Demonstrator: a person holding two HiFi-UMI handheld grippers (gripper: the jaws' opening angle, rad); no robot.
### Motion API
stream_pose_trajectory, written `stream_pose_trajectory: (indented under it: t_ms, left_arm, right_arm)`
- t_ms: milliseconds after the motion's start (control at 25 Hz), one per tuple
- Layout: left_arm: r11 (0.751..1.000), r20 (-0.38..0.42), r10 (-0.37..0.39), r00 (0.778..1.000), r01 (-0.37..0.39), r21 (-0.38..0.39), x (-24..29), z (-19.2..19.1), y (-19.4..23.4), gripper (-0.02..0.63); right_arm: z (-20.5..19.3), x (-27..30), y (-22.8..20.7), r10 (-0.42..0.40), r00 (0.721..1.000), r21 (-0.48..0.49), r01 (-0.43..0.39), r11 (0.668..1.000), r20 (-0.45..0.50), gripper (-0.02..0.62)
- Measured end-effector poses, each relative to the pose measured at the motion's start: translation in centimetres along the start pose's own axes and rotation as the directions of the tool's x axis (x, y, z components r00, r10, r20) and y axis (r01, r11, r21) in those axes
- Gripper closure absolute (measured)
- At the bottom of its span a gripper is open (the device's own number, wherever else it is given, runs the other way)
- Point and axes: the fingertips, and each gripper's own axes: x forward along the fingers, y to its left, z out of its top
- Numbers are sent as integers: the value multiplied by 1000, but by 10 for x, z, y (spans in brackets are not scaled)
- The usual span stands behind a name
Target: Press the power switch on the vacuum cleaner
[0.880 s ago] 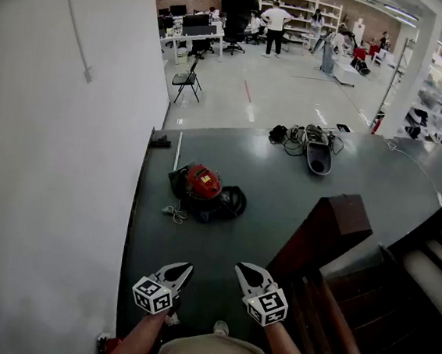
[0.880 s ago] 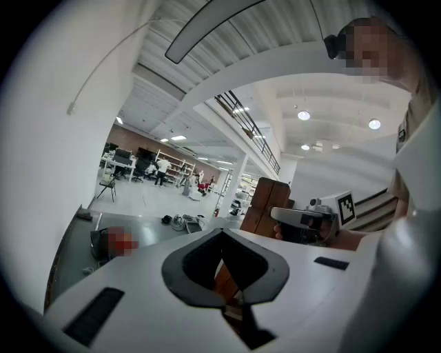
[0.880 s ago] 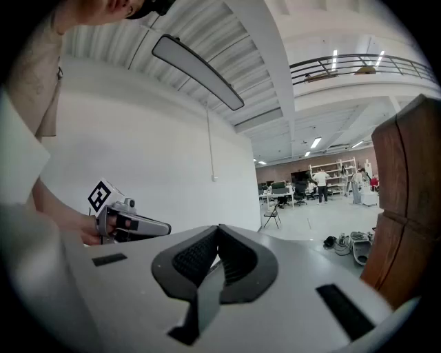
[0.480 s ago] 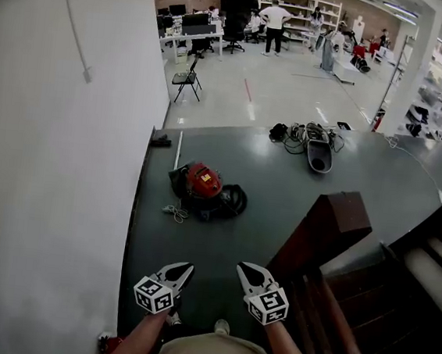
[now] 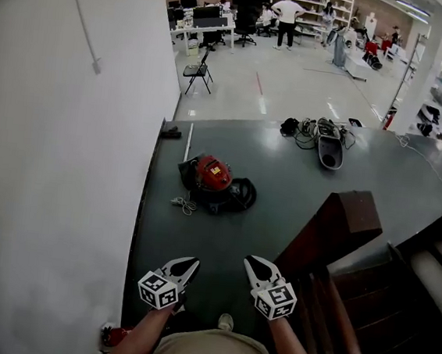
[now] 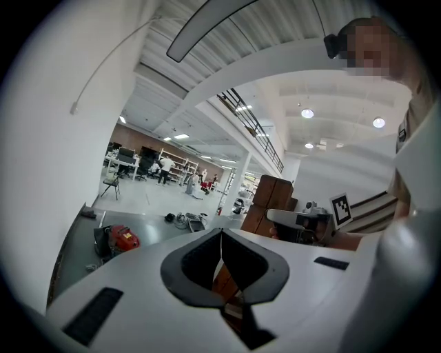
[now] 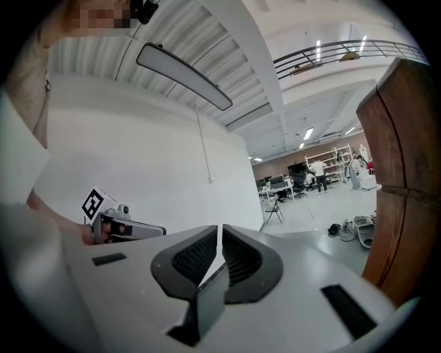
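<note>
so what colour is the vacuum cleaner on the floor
The vacuum cleaner is red on top with black parts around it, clearest in the head view.

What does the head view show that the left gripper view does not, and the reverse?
Only the head view: the person's shoe and the marker cube on the left gripper. Only the left gripper view: ceiling lights and that gripper's jaws closed together. Both: the red vacuum cleaner, the wooden post, the right gripper.
</note>
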Motion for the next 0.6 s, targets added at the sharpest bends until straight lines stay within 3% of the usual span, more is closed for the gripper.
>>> stream_pose_trajectory:
  t_ms: [200, 600]
  left_arm:
    - [1000, -9, 22, 1000, -22, 0, -9, -1, 8, 600]
    - [999, -42, 37, 998, -38, -27, -13, 0, 63, 600]
  right_arm:
    - [-5, 16, 4, 15, 1000, 1, -15, 1000, -10, 583]
    - [-18, 73, 8, 19, 999, 39, -17, 999, -35, 583]
